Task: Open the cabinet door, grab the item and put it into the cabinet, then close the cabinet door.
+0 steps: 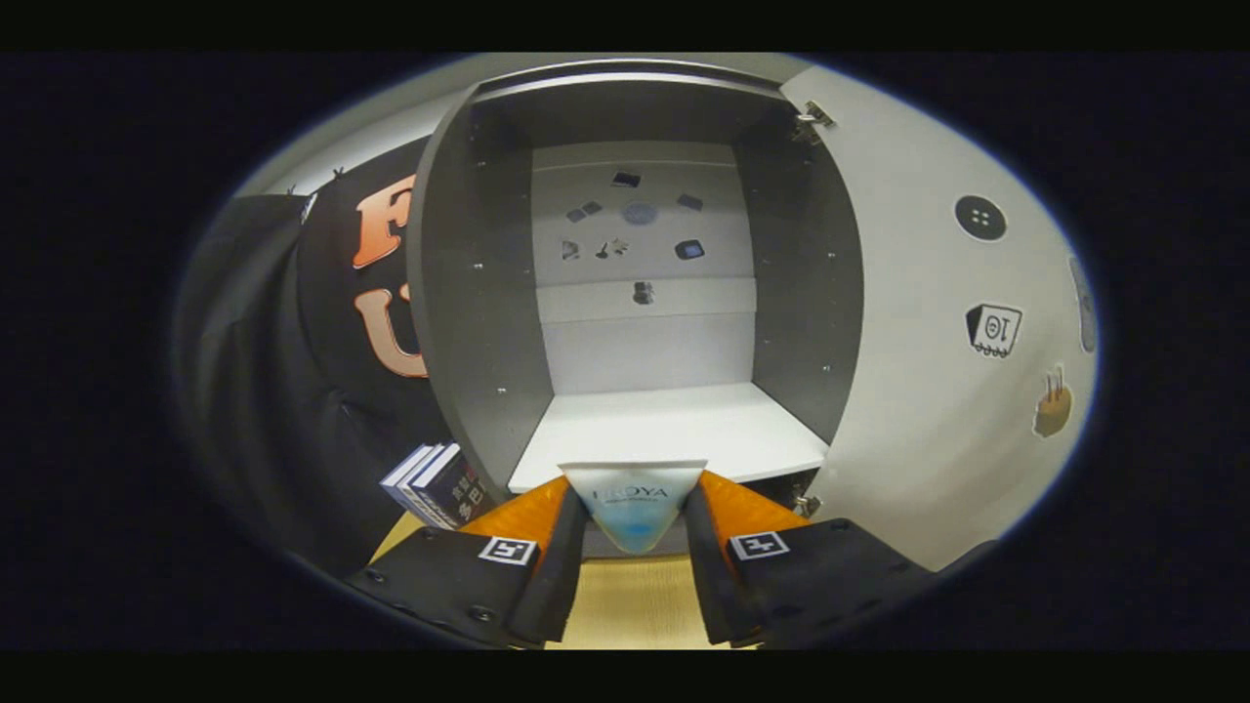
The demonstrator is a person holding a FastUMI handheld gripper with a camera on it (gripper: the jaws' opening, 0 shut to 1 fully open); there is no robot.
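squarely between clamped gripper (635, 508) fingers, box (633, 513)

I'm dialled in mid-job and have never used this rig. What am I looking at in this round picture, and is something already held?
This is a fisheye camera riding on the hand-held gripper, which a person carries; it looks forward along the two fingers at the bottom of the view. Both fingers press on a small white box with a blue patch, so the item is held. Just beyond it stands the cabinet, its door swung open to the right with stickers on its inner face. The white shelf inside is bare where it shows, and small stickers dot the back panel. Books stand left of the cabinet on a tan surface.
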